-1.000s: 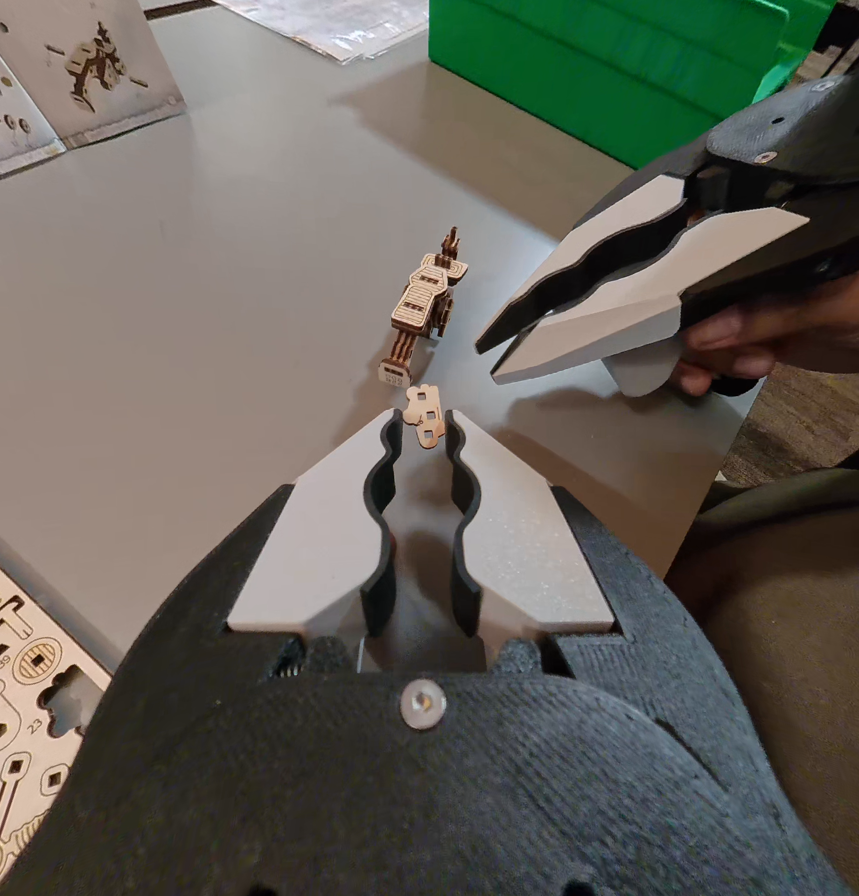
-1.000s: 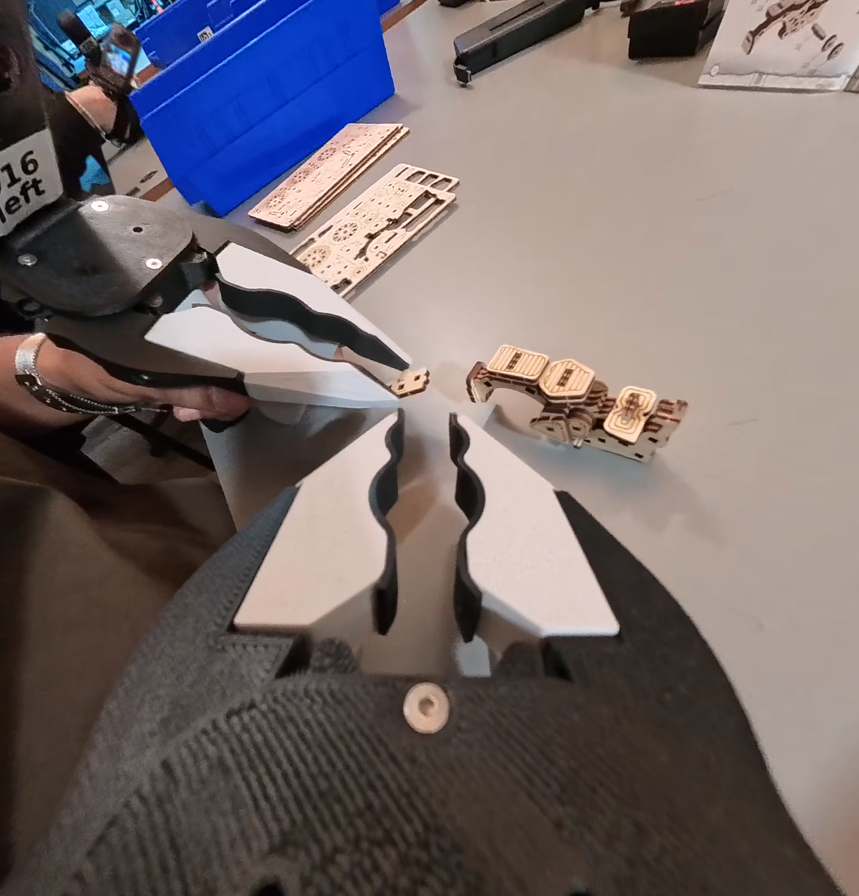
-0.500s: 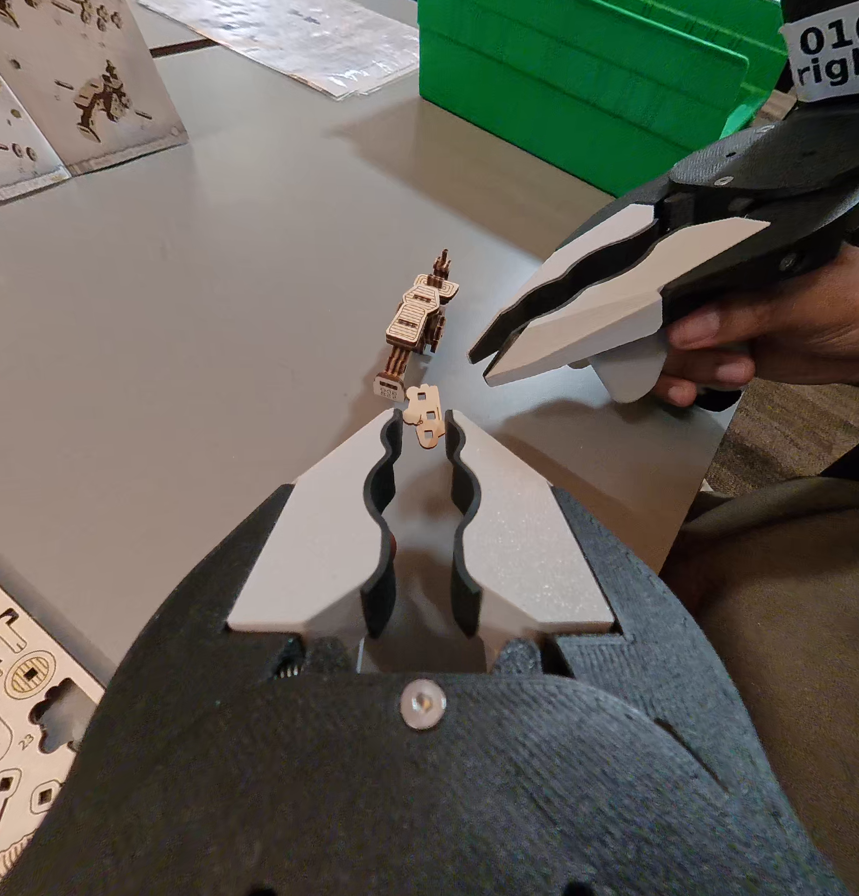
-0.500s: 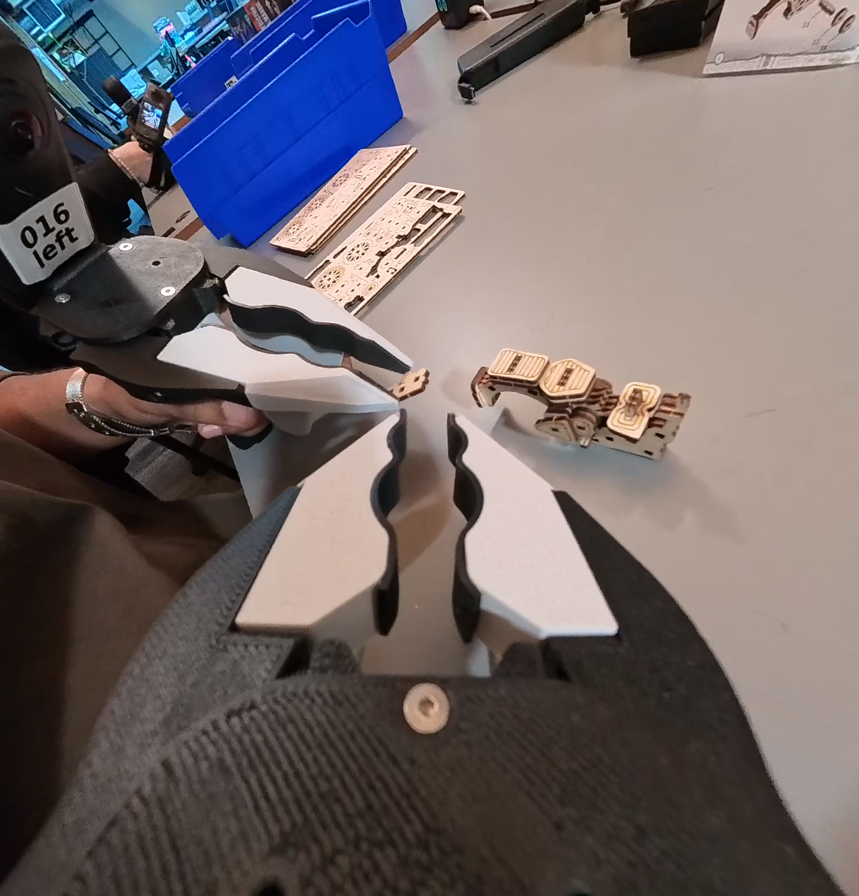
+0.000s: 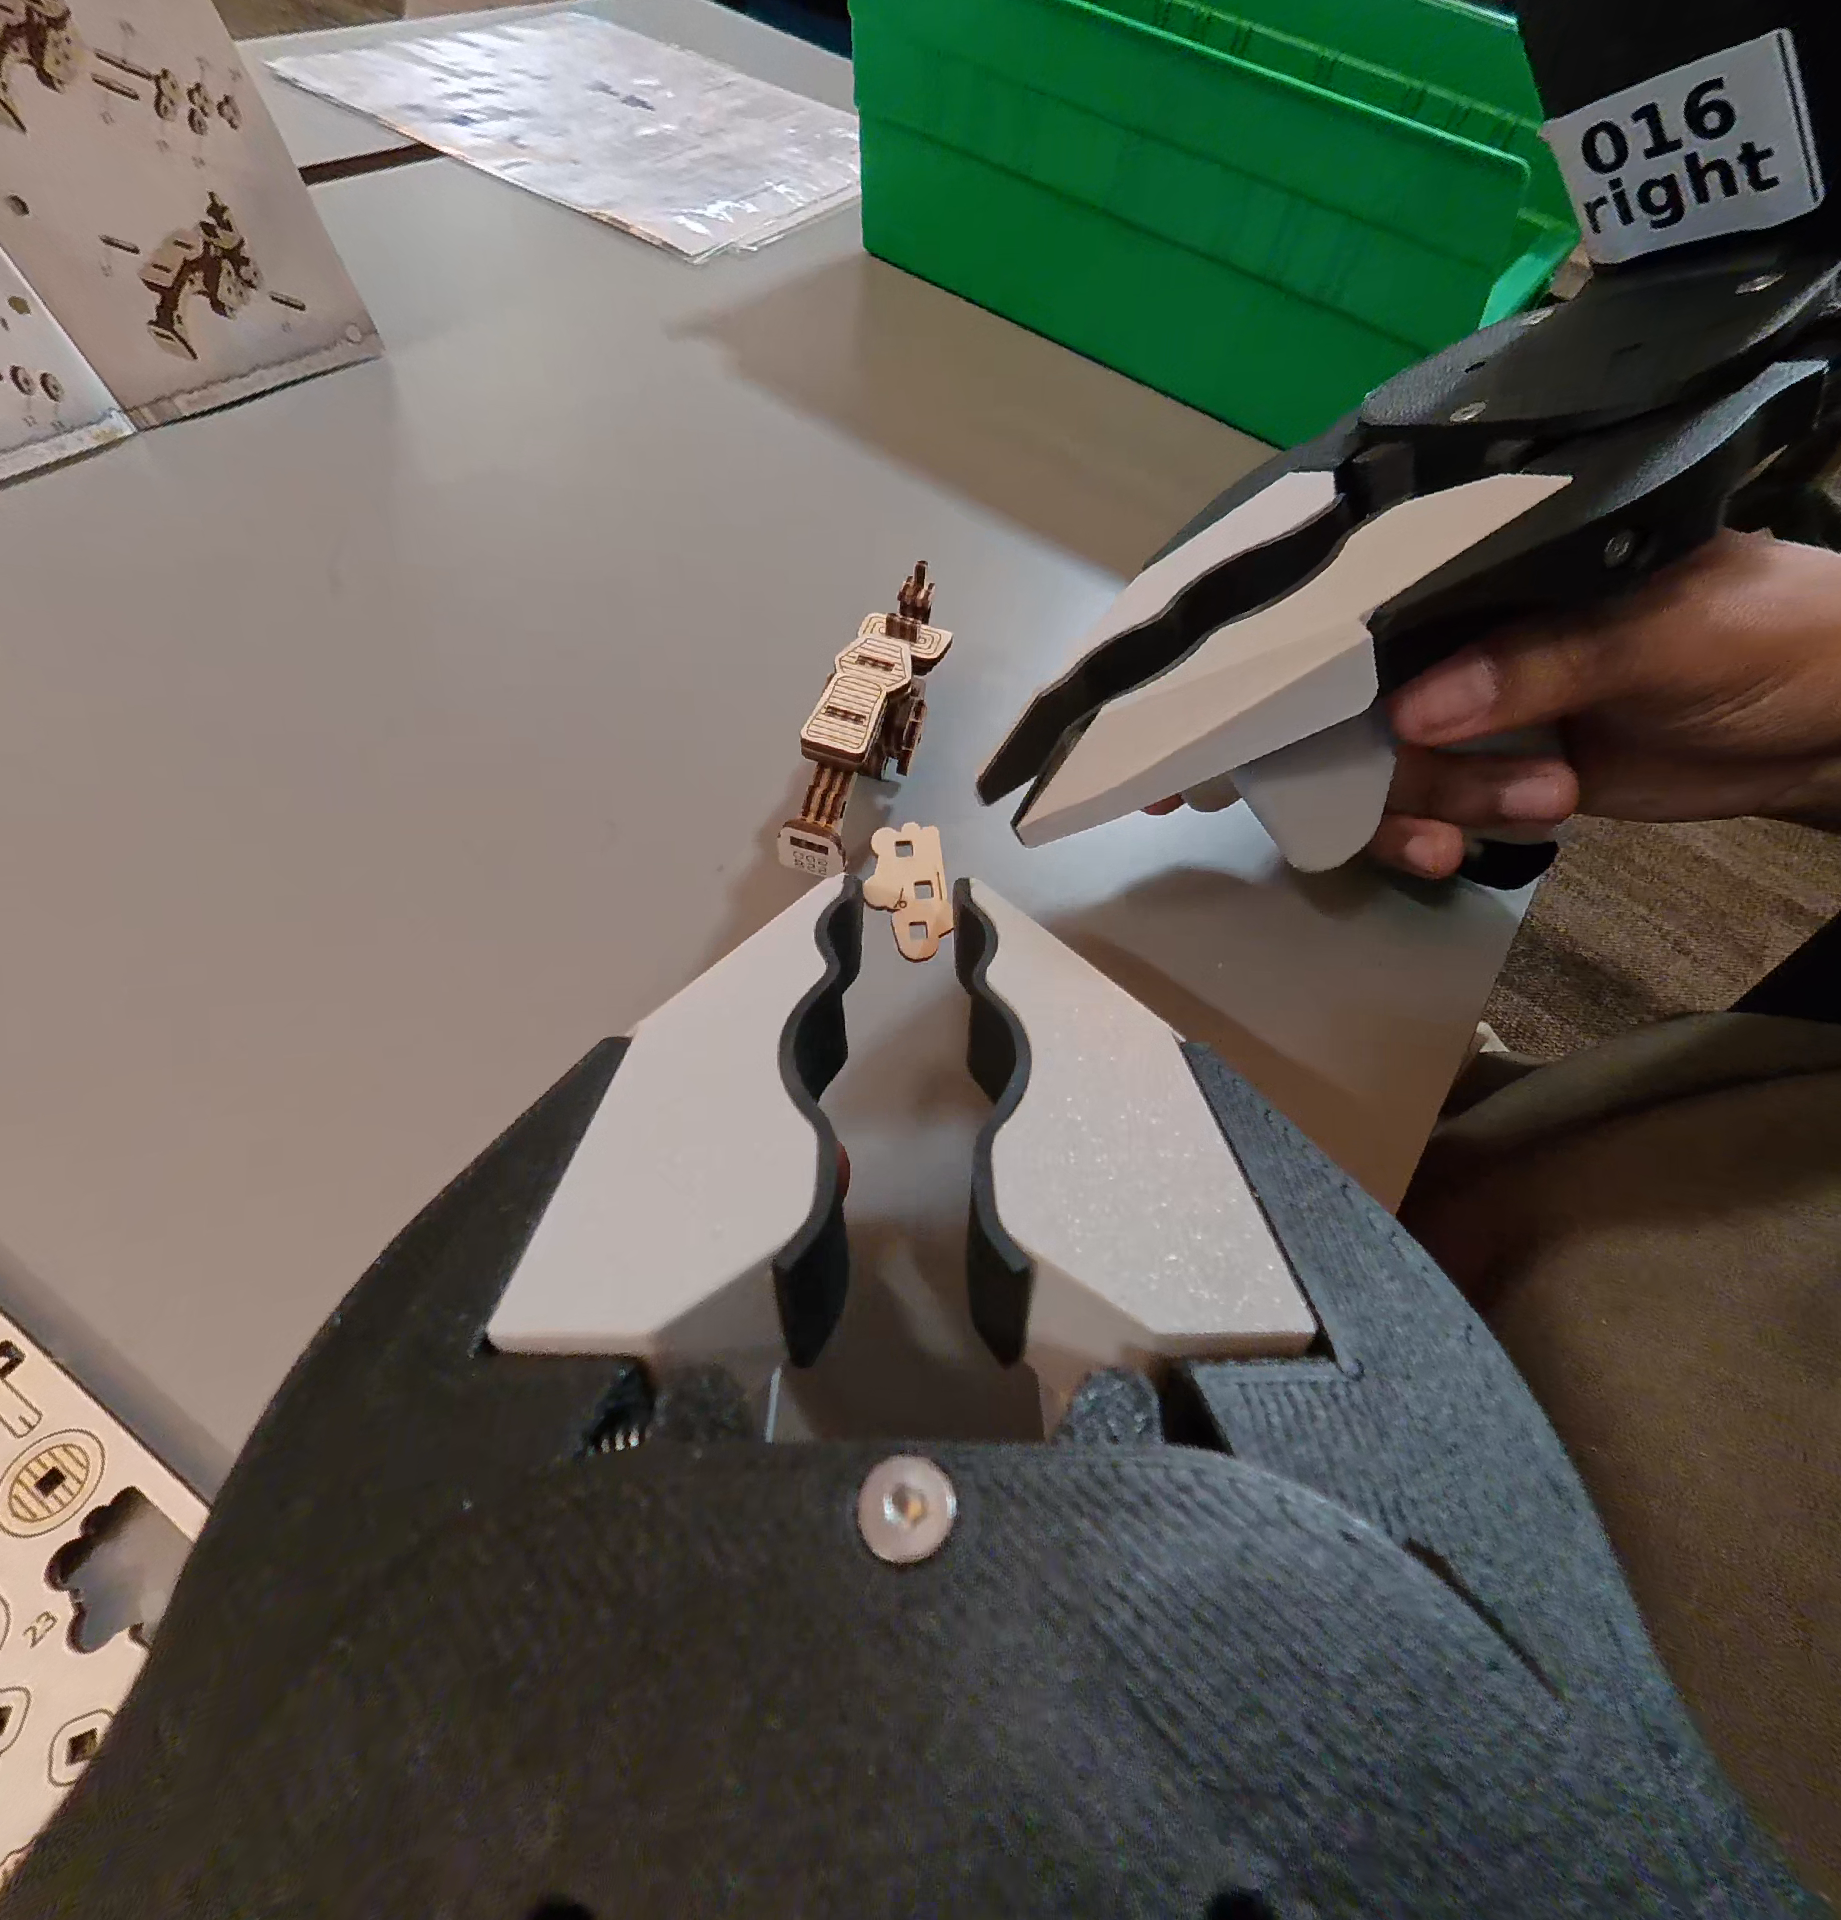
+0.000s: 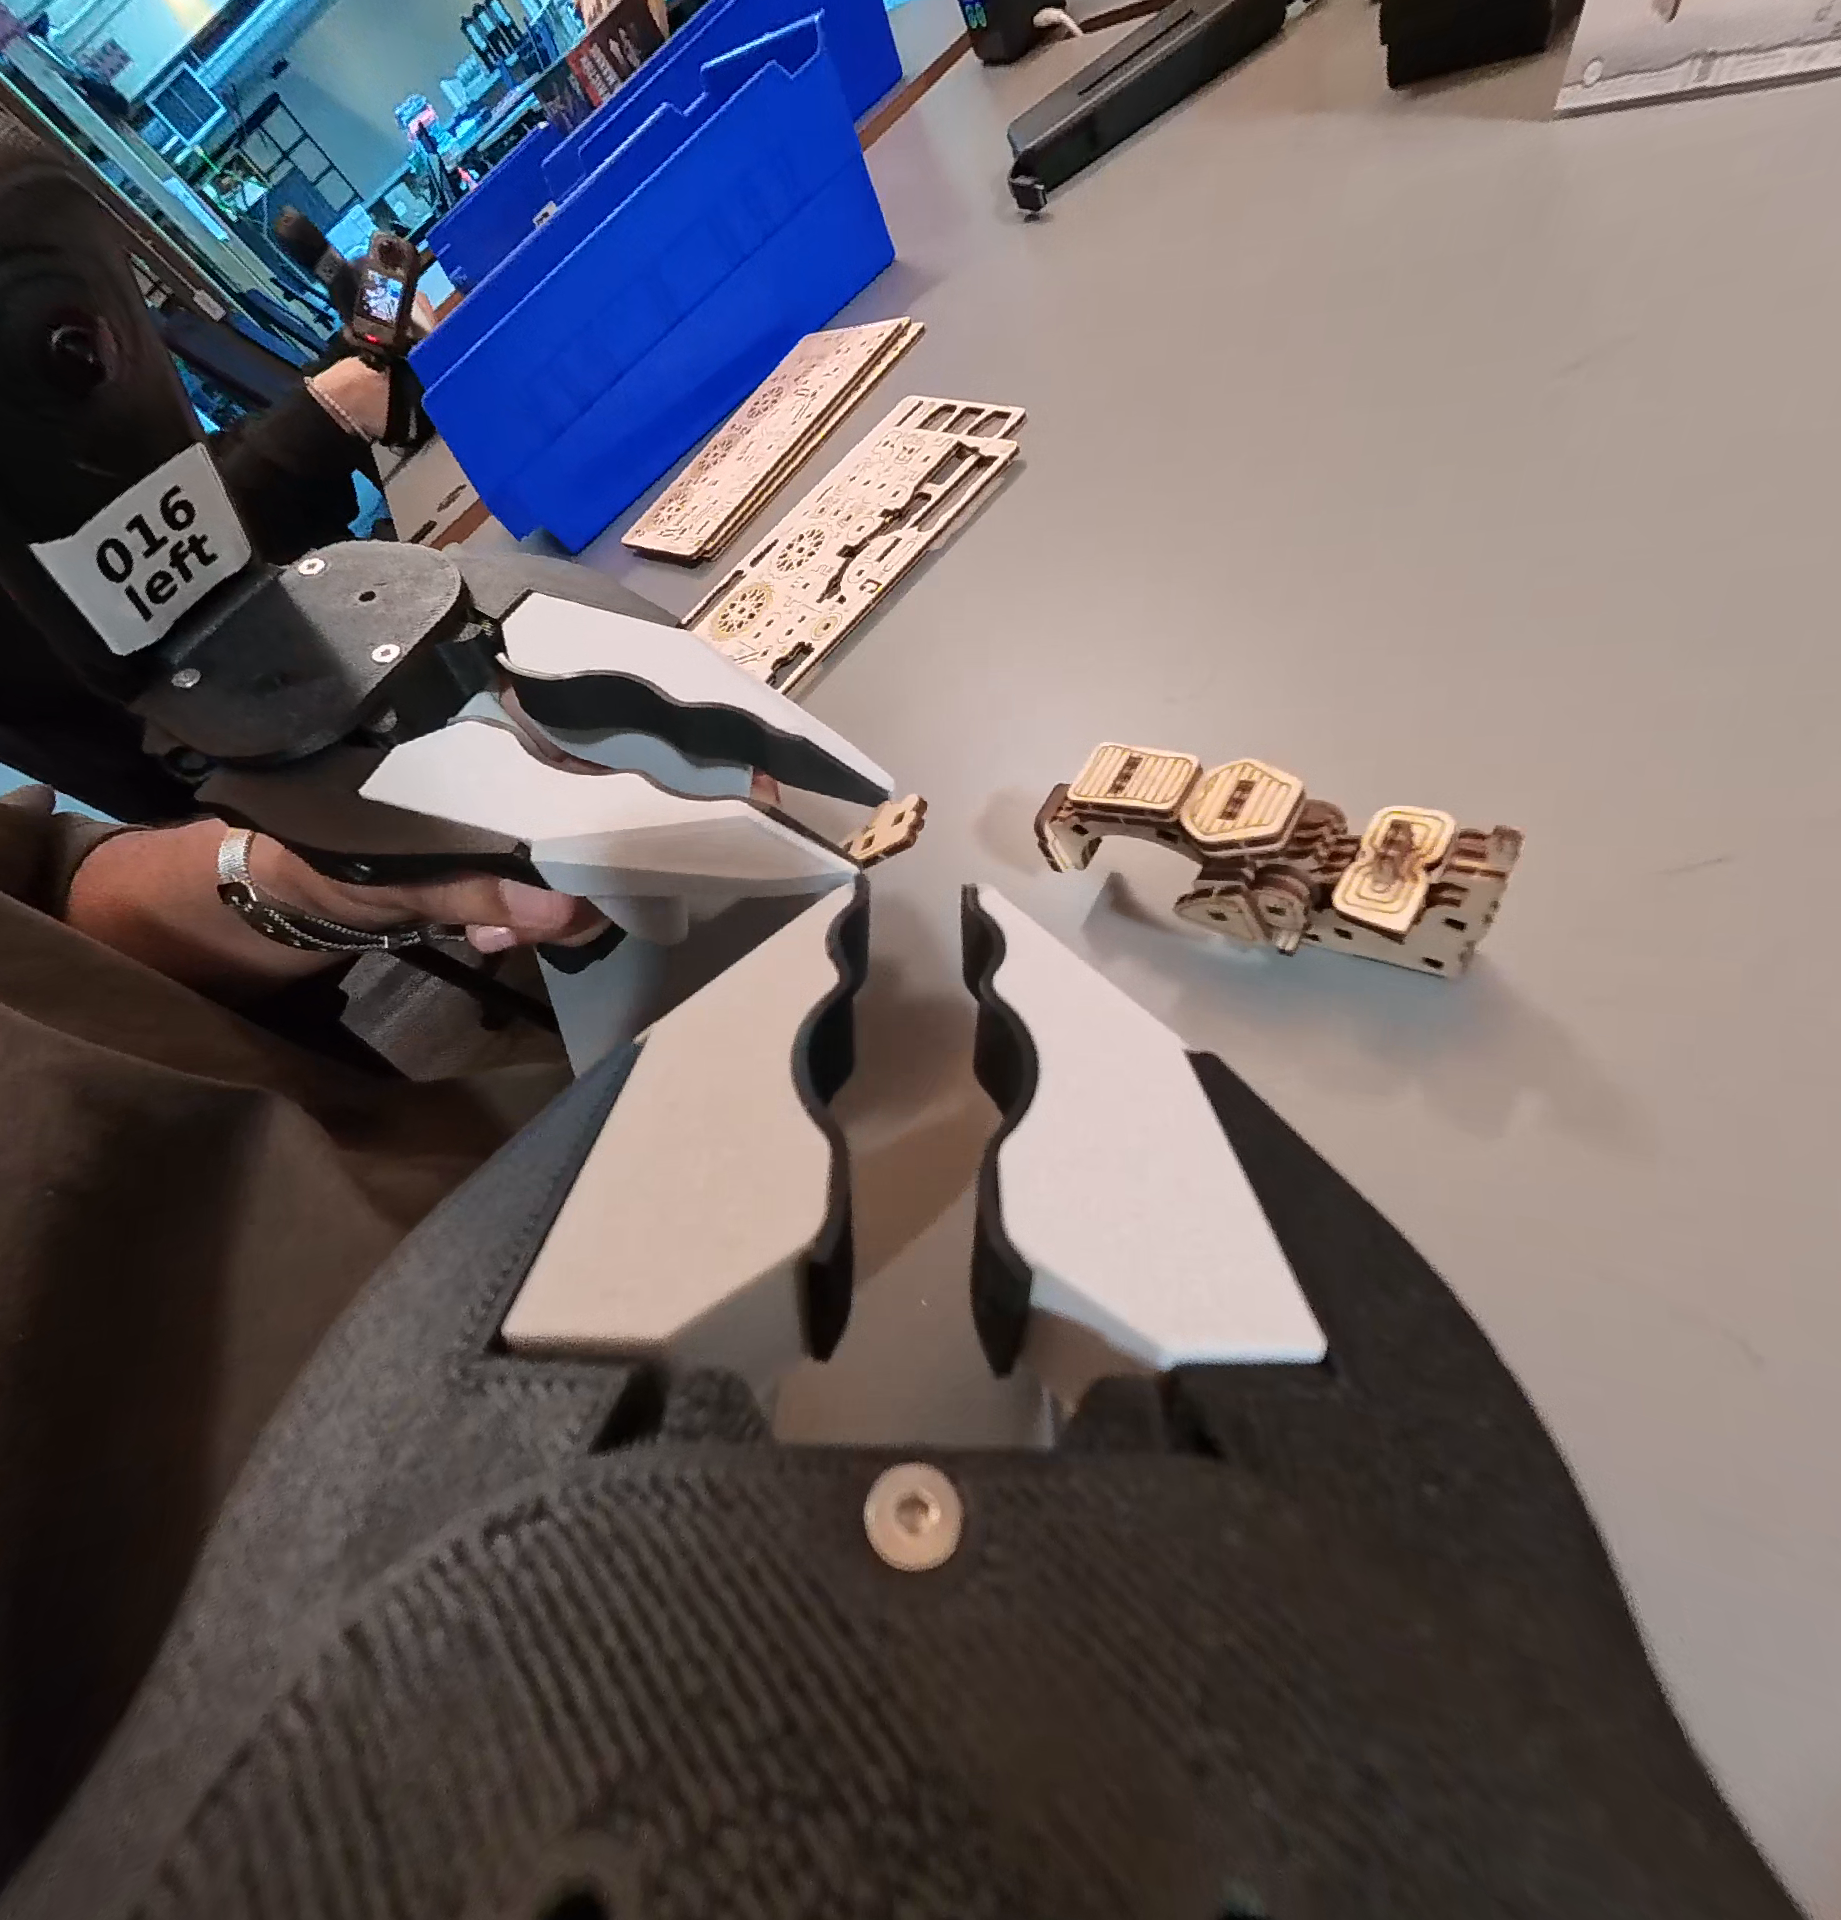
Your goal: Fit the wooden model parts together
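A partly built wooden model (image 5: 864, 717) lies on the grey table (image 5: 376, 675); it also shows in the right wrist view (image 6: 1280, 852). My left gripper (image 5: 905, 888) is shut on a small flat wooden piece (image 5: 900, 854) with square holes, held just above the table close to the model's near end. In the right wrist view the left gripper (image 6: 866, 823) shows the piece (image 6: 888, 828) sticking out of its tips. My right gripper (image 6: 914, 896) is narrowly open and empty, right beside the left gripper's tips. It hovers right of the model in the left wrist view (image 5: 1007, 816).
A green bin (image 5: 1155, 177) stands at the back right. A blue bin (image 6: 667, 343) and wooden part sheets (image 6: 864, 520) lie beyond the left gripper, and another sheet (image 5: 22, 1538) is at the near left. Instruction sheets (image 5: 168, 239) stand at the back left. The table edge (image 5: 1456, 1039) is near the person. Both grippers' tips are close together, under 4 cm apart.
Both grippers have tilted and drifted a little, staying tip to tip near the model. The left gripper still holds the small piece. The model has not moved.
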